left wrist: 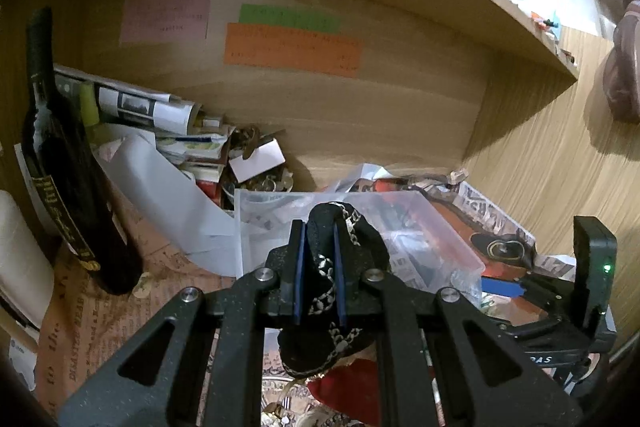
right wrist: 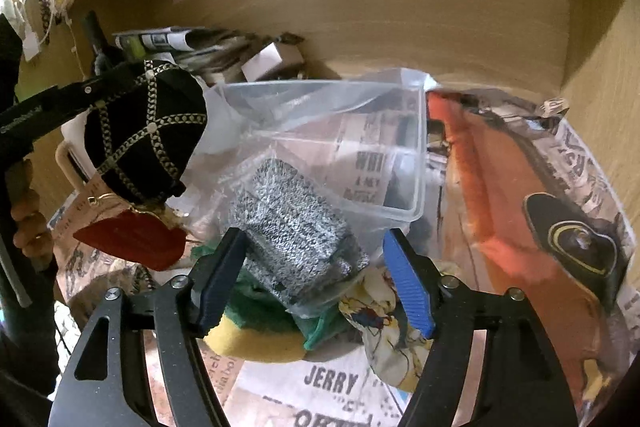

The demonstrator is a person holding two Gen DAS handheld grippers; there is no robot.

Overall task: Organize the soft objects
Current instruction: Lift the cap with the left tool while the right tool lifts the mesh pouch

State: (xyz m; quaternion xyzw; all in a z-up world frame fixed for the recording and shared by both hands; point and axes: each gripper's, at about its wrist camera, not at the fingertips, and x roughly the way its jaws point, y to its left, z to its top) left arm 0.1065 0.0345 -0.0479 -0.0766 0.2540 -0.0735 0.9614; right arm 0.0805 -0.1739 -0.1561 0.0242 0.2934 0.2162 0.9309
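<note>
Black velvet-like cloth with gold braid makes up the small pouch (left wrist: 328, 267) that the left claw (left wrist: 318, 267) has clenched between its blue pads, held up in the air over the near edge of the clear plastic tub (left wrist: 452, 227). In the right wrist view the same pouch (right wrist: 148, 131) bulges out beside the claw like a little cap, a red tassel or tag (right wrist: 132, 243) dangling under it. It looks light and limp, so the pinch through its middle should hold; the braid gives some bite, though the hanging parts may catch on the tub's rim.

The right claw (right wrist: 316, 279) stands released, its jaws spread either side of a grey knitted piece (right wrist: 288, 223) sealed in a thin clear bag, which lies on a heap of soft things: something green (right wrist: 320, 327), a yellow pad (right wrist: 256, 347), a printed cloth (right wrist: 380, 315). None of its pads presses on the bag (the left pad sits just beside it). I judge the knit soft and springy, but its film is slick and crinkly, so a grip across the thick middle of the bundle seems safer than one on loose plastic at the edge.

All this sits on newspaper lining the counter under a wooden shelf, a dark bottle (left wrist: 60, 163) to the left.
</note>
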